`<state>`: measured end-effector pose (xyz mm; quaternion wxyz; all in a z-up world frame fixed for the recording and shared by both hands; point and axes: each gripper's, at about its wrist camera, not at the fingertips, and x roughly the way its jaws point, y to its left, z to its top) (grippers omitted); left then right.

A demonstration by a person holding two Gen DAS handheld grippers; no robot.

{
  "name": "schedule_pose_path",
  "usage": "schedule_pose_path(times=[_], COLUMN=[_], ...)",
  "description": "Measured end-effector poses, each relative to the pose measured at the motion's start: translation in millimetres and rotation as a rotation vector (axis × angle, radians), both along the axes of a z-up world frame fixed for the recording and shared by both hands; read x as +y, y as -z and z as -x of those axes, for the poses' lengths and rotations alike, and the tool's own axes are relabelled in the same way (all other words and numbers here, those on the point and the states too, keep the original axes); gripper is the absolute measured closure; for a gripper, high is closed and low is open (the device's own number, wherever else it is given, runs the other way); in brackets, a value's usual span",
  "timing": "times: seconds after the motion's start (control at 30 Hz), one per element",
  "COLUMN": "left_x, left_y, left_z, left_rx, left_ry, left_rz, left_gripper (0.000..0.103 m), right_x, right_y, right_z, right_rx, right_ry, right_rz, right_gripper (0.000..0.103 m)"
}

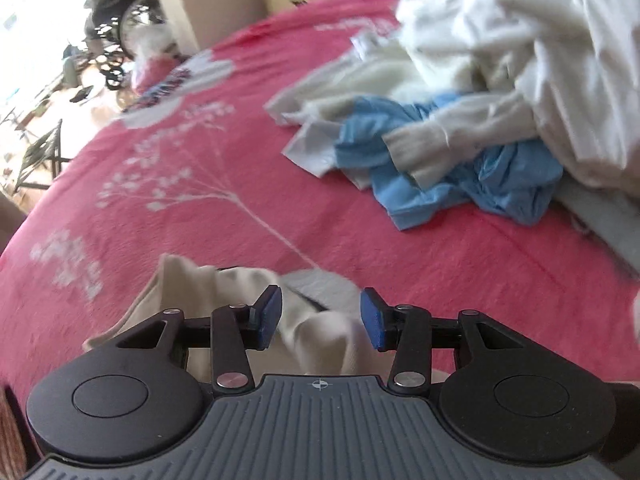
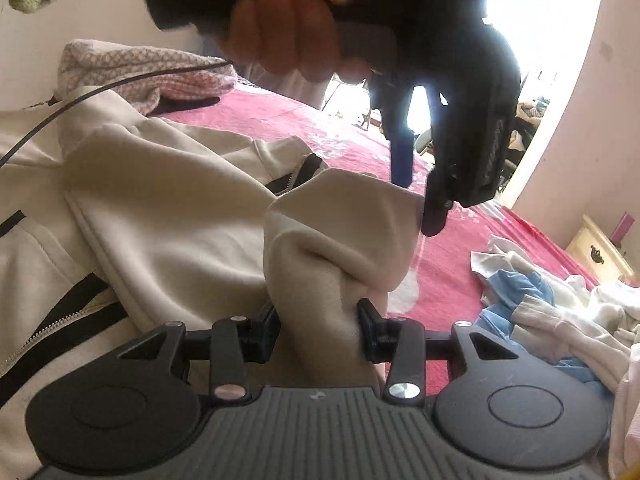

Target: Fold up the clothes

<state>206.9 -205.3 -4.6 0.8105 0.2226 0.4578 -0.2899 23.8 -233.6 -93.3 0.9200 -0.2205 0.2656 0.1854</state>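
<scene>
A cream zip jacket with black trim (image 2: 160, 208) lies on the pink bedspread (image 2: 448, 276). My right gripper (image 2: 320, 320) is shut on a bunched fold of the jacket's cream cloth (image 2: 328, 240) and holds it up. My left gripper (image 1: 321, 316) is open, its blue pads (image 1: 270, 314) apart, just above a cream part of the jacket (image 1: 316, 336). In the right wrist view the left gripper (image 2: 420, 196) hangs above the held fold, gripped by a hand.
A pile of unfolded white, cream and blue clothes (image 1: 480, 120) lies at the right of the bed (image 1: 200, 184), also in the right wrist view (image 2: 540, 304). A pink-white knit item (image 2: 140, 68) lies behind the jacket. A bedside cabinet (image 2: 600, 252) stands beyond.
</scene>
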Motion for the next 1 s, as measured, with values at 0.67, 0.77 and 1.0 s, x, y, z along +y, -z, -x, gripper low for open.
schedule_pose_path(times=[0.67, 0.77, 1.0], left_x=[132.3, 145.0, 151.2], left_y=[-2.0, 0.0, 12.6], left_z=[10.5, 15.2, 13.5], left_rx=[0.154, 0.170, 0.190], left_ry=[-0.454, -0.489, -0.560], left_rz=[0.639, 0.792, 0.960], left_gripper=[0.097, 0.098, 0.098], right_x=[-14.0, -17.4, -58.2], right_y=[-1.5, -1.4, -3.9], right_z=[2.6, 0.9, -13.6], right_rx=[0.034, 0.036, 0.145], right_ry=[0.070, 0.101, 0.235], right_rz=[-0.087, -0.104, -0.308], right_gripper=[0.055, 0.055, 0.058])
